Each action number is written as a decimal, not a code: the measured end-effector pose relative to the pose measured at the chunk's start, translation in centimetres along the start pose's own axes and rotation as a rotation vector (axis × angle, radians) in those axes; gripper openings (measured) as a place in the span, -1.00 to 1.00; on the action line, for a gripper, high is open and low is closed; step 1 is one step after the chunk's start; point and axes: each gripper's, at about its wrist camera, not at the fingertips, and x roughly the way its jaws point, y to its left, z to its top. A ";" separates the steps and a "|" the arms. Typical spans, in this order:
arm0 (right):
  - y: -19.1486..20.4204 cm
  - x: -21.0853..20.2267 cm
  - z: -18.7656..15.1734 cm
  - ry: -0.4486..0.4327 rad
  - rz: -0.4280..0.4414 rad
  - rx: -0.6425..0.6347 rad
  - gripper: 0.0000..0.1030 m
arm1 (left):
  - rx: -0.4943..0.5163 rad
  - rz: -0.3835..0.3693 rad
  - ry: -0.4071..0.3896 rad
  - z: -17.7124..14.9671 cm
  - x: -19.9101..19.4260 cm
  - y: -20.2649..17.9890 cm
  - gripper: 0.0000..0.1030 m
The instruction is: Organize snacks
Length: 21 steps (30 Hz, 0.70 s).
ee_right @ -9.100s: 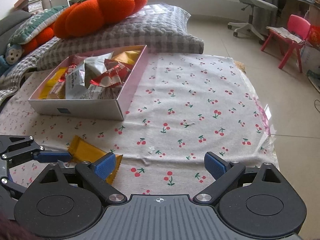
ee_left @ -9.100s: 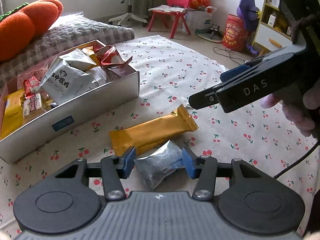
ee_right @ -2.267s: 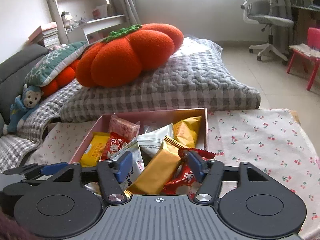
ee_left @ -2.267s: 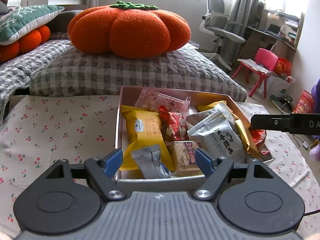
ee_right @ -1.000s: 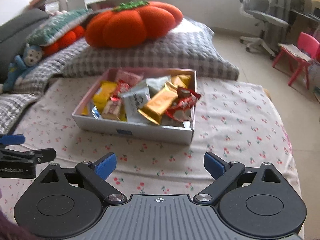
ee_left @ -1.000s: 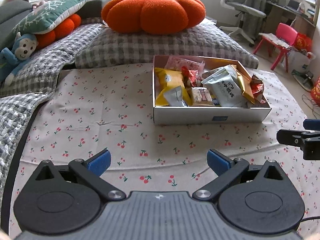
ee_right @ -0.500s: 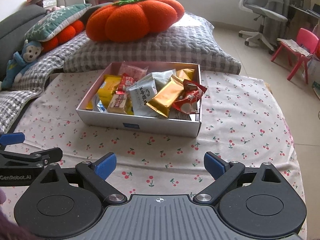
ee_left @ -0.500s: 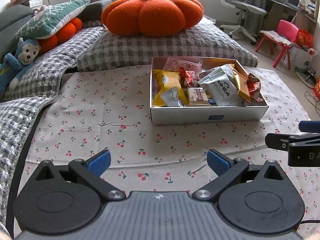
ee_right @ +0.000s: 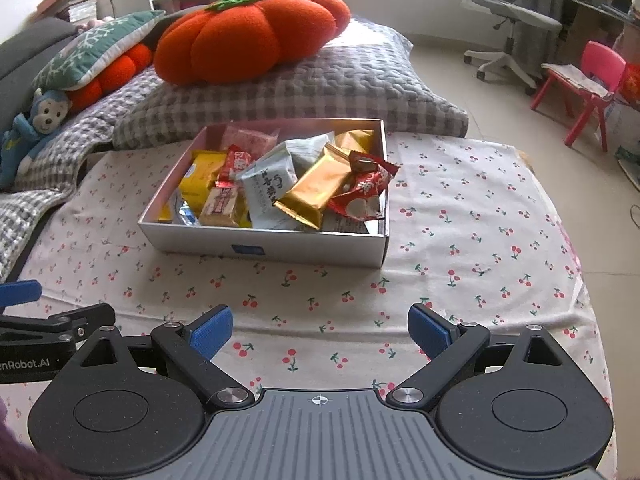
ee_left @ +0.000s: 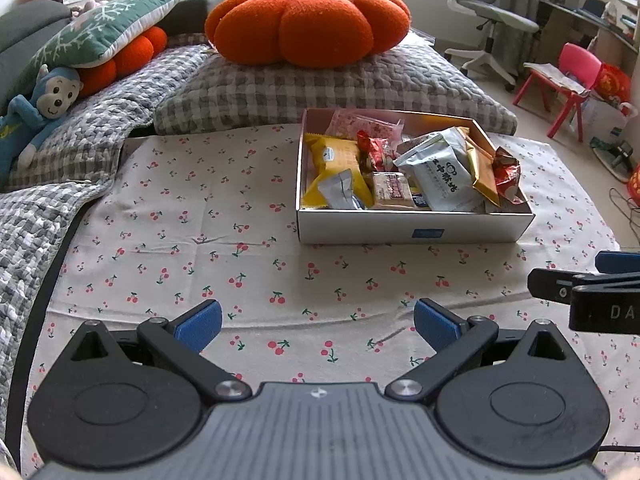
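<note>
- Left wrist view: snacks gathered inside the white box point(ee_left: 412, 230), sitting at about 1 o'clock on the cherry-print cloth point(ee_left: 224, 240).
- Among them, a yellow packet point(ee_left: 334, 160) at the box's 9 o'clock side, a small silver packet point(ee_left: 342, 192) lying on it, a pale grey pouch point(ee_left: 440, 172) near centre, a gold bar point(ee_left: 482, 172) leaning along its 3 o'clock side, and a red wrapper point(ee_left: 506, 176) poking over the rim at 3 o'clock.
- No loose packet visible on the cloth in either view, unlike nine seconds back, when the silver packet and the gold bar lay out on the fabric.
- Now pulled well back from the box compared with two seconds ago, when both tools hung right over it; box well apart from both.
- Left gripper point(ee_left: 318, 326) spread wide and empty, blue pads over bare cloth at 6 o'clock.
- Right gripper point(ee_right: 320, 330) likewise spread wide, nothing between the pads; box at about 11 o'clock in the right wrist view.
- Judged from this: the gathering looks finished, or close to it, with only tidying of the overhanging red wrapper and tilted gold bar possibly left.
- Further out: grey checked pillow point(ee_left: 328, 88) at 12 o'clock behind the box, orange pumpkin cushion point(ee_left: 308, 20) on top of it, blue monkey toy point(ee_left: 36, 112) at 10 o'clock.
</note>
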 end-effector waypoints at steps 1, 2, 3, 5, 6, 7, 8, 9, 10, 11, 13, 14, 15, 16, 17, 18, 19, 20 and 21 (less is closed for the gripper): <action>0.1 0.0 0.0 0.000 0.000 -0.006 0.86 | 0.000 0.001 0.001 0.0 0.0 0.0 0.99; 0.2 0.1 0.0 0.001 -0.002 -0.010 0.86 | 0.000 0.002 0.002 0.0 0.1 0.0 0.99; 0.2 0.1 0.0 0.002 -0.002 -0.011 0.86 | -0.001 0.002 0.004 0.0 0.1 0.0 0.99; 0.3 0.1 -0.1 0.004 0.002 -0.010 0.86 | -0.002 0.002 0.007 0.0 0.1 0.0 0.99; 0.3 0.1 0.0 0.004 0.003 -0.011 0.86 | -0.002 0.002 0.008 0.0 0.1 0.0 0.99; 0.3 0.1 0.0 0.003 0.003 -0.014 0.86 | -0.002 0.003 0.009 0.0 0.2 0.0 0.99; 0.3 0.1 -0.1 0.003 0.003 -0.016 0.86 | -0.003 0.005 0.009 0.0 0.2 0.0 0.99; 0.4 0.2 -0.1 0.004 0.003 -0.018 0.86 | -0.004 0.005 0.011 0.0 0.2 0.0 0.99; 0.4 0.2 -0.1 0.005 0.004 -0.019 0.86 | -0.006 0.004 0.013 0.0 0.2 0.0 0.99; 0.4 0.3 -0.1 0.008 0.004 -0.019 0.86 | -0.009 0.001 0.016 0.0 0.3 0.0 0.99; 0.5 0.3 -0.1 0.011 0.005 -0.022 0.86 | -0.015 -0.006 0.025 0.0 0.3 0.0 0.99; 0.5 0.3 -0.1 0.012 0.005 -0.024 0.86 | -0.016 -0.007 0.028 -0.1 0.4 0.0 0.99; 0.5 0.3 -0.1 0.012 0.006 -0.025 0.86 | -0.015 -0.006 0.030 -0.1 0.4 0.0 0.99; 0.6 0.3 -0.1 0.012 0.007 -0.026 0.86 | -0.014 -0.004 0.031 -0.1 0.5 0.0 0.99; 0.6 0.3 -0.1 0.011 0.007 -0.027 0.86 | -0.014 -0.003 0.031 -0.1 0.4 -0.1 0.99; 0.6 0.3 -0.1 0.011 0.007 -0.028 0.86 | -0.014 -0.003 0.031 -0.1 0.4 -0.1 0.99; 0.6 0.3 -0.1 0.010 0.007 -0.029 0.86 | -0.015 -0.004 0.030 -0.1 0.4 -0.1 0.99; 0.7 0.3 -0.1 0.011 0.007 -0.029 0.86 | -0.015 -0.003 0.028 -0.1 0.3 -0.1 0.99; 0.7 0.3 -0.1 0.012 0.007 -0.029 0.86 | -0.015 -0.003 0.028 -0.1 0.3 0.0 0.99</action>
